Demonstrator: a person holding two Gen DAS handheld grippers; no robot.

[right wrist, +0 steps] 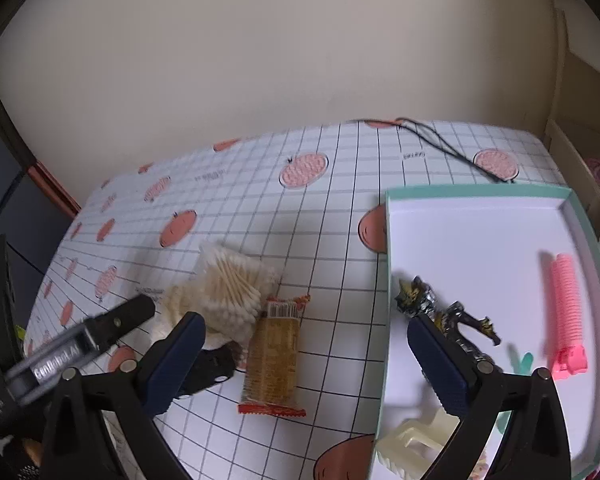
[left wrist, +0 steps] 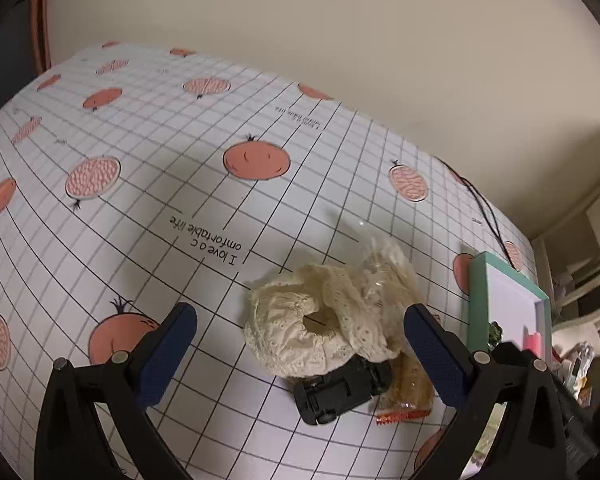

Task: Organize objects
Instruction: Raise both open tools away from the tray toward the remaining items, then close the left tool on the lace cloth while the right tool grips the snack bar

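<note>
Cream lace scrunchie [left wrist: 316, 328] sits right between the wide-open, empty left gripper [left wrist: 300, 354] fingers, draped over a black toy car [left wrist: 342, 390] on the surface [left wrist: 140, 200]. I'd drop straight down and pinch only fabric. Right gripper [right wrist: 306, 364] also open, empty, near the teal tray [right wrist: 384, 264].

Both wrist cameras look down close over the table [left wrist: 140, 200], sharing the cracker packet [right wrist: 274, 356].

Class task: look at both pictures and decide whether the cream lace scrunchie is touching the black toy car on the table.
Touching. The left wrist view shows the scrunchie draped over the toy car, hiding its far end, no gap between them.
</note>
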